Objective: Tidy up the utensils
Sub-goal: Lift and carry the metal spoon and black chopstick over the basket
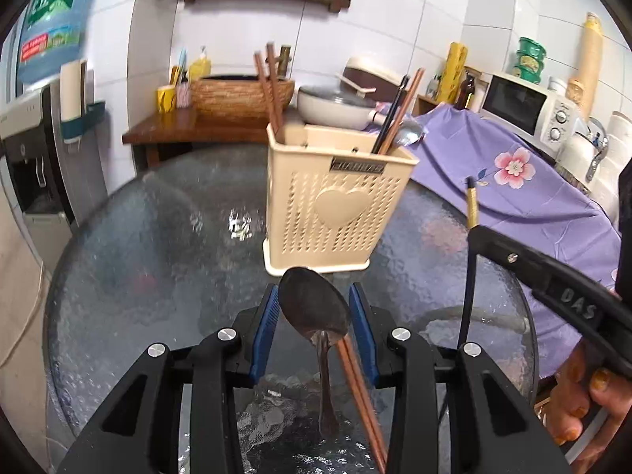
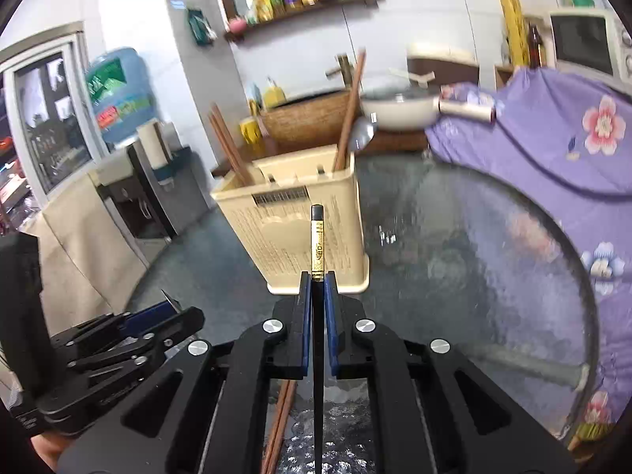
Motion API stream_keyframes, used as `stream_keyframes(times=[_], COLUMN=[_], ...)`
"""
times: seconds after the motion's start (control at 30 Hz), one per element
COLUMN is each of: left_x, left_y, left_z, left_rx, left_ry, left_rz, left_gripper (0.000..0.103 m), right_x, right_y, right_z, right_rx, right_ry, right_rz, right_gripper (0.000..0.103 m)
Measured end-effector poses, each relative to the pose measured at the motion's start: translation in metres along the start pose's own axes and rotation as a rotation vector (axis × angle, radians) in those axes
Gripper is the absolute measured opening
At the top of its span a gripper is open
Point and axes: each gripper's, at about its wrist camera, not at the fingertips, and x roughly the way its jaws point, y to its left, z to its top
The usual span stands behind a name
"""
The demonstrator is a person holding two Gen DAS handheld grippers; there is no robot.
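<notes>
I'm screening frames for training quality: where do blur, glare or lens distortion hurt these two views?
Left wrist view: mostly sharp, fisheye bends the walls, glare patch on the glass table beside the utensil holder. Right wrist view: motion blur smears the holder and floral cloth, while the black chopstick in the right tongs stays crisp.

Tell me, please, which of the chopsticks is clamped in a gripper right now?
The black chopstick with the gold band, shut in the right gripper. The brown pairs stand in the holder or lie on the table.
</notes>
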Motion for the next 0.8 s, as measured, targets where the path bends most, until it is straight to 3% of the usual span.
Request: stream_keyframes(times=[0.17, 0.8], left_x=[-0.004, -0.014], left_y=[-0.010, -0.011], left_z=[0.002, 0.021], left_rx=[0.015, 0.045], left_ry=[-0.016, -0.042], left_rz=[0.001, -0.033], left_gripper=[0.035, 0.035], right_x=[-0.027, -0.056], right_y=[0.006, 0.019], right_z=[0.000, 0.013], right_rx=[-0.004, -0.043], right_ry=[-0.038, -0.084], right_rz=[0.031, 0.099], right_gripper=[0.007, 0.007])
